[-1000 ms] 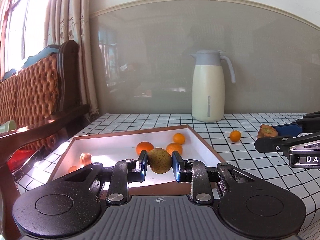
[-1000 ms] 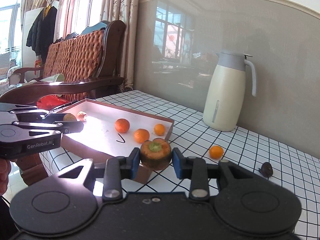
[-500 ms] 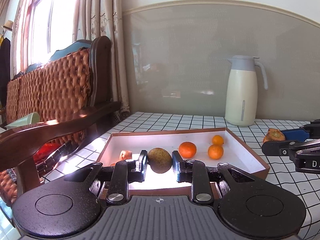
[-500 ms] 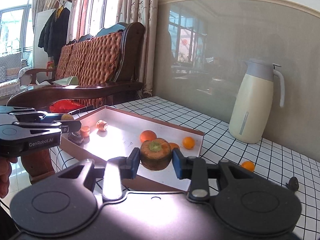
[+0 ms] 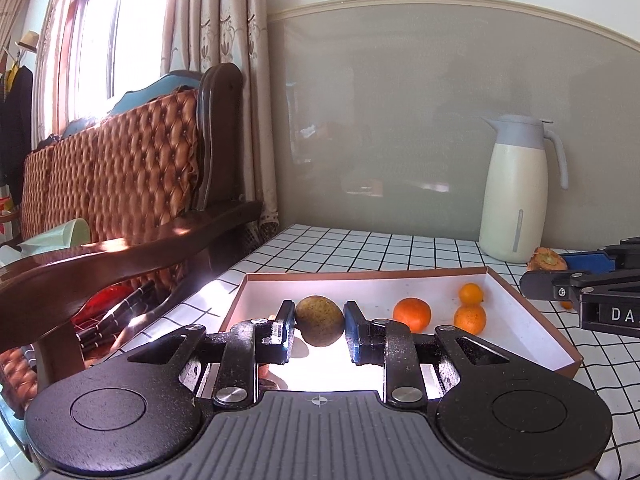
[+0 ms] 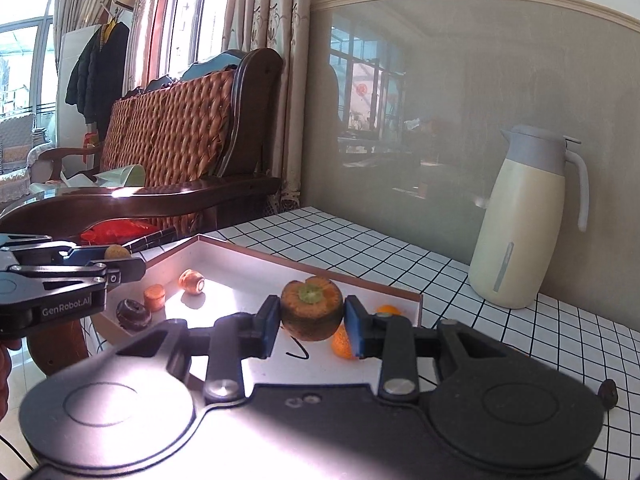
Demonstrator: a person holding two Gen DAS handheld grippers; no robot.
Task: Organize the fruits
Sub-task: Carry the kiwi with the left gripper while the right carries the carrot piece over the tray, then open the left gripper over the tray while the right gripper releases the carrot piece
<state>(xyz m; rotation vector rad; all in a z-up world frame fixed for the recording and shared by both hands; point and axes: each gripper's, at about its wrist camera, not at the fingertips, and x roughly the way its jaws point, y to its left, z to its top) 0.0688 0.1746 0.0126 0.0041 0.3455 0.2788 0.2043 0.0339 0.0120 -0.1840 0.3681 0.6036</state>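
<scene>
I see a cream thermos jug (image 5: 516, 200) with a grey lid standing upright on the white grid-tiled surface (image 5: 352, 246), close to the grey wall panel (image 5: 400, 120). Left of it I see a dark wooden bench (image 6: 176, 148) with woven backing, curtains (image 5: 224, 40) behind, and coats (image 6: 96, 72) hanging by the window.

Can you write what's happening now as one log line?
left gripper: shut on brown-green fruit | right gripper: shut on persimmon | both over tray
</scene>
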